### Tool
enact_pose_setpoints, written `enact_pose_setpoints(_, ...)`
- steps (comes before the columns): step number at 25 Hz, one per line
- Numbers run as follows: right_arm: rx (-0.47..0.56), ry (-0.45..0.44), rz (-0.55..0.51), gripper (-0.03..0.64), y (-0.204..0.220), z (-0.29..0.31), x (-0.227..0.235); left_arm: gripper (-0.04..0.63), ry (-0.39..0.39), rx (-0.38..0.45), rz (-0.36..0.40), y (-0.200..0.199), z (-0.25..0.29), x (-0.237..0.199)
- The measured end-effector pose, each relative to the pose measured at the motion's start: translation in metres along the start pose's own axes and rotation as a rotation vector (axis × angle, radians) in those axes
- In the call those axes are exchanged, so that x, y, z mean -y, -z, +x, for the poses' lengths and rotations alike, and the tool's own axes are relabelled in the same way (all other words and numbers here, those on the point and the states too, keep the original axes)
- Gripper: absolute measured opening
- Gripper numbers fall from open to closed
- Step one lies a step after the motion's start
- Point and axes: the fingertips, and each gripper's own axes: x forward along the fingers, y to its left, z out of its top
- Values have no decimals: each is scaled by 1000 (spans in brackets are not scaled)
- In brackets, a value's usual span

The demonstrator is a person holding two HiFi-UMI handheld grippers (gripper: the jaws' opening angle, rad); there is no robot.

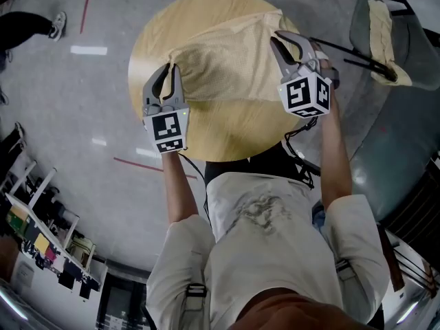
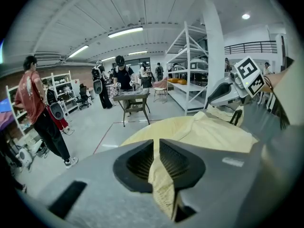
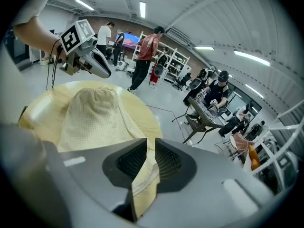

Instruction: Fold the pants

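Pants point(image 1: 230, 57) rest partly on round worktop point(image 1: 234, 129); I have left tool point(image 1: 170, 71) and right tool point(image 1: 280, 41) each clamped on an edge. Fabric looks light and limp; I judge seams the surest hold.

Pants point(image 1: 227, 60): pale yellow, fine check weave, bunched over the 12-to-2 o'clock part of the round bench point(image 1: 227, 126). Near edge lifted clear of the top. The 9 o'clock corner is pinched in the left gripper point(image 1: 168, 71), the 3 o'clock corner in the right gripper point(image 1: 287, 40).
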Motion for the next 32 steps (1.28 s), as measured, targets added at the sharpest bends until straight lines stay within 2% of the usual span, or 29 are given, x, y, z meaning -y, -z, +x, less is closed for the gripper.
enact_pose_setpoints(10, 89, 26, 44, 9, -11, -55, -4, 8, -32, 62, -6, -34, -37, 35)
enact_pose_setpoints(14, 130, 19, 54, 9, -12, -77, -4, 8, -47, 80, -8, -43, -50, 53)
enact_pose_setpoints(21, 221, -47, 102, 8, -18, -118, -10, 8, -95, 98, -31, -56, -80, 86)
enact_pose_setpoints(32, 242, -83, 105, 8, -9, -148, -13, 8, -110, 139, -103, -71, -101, 131)
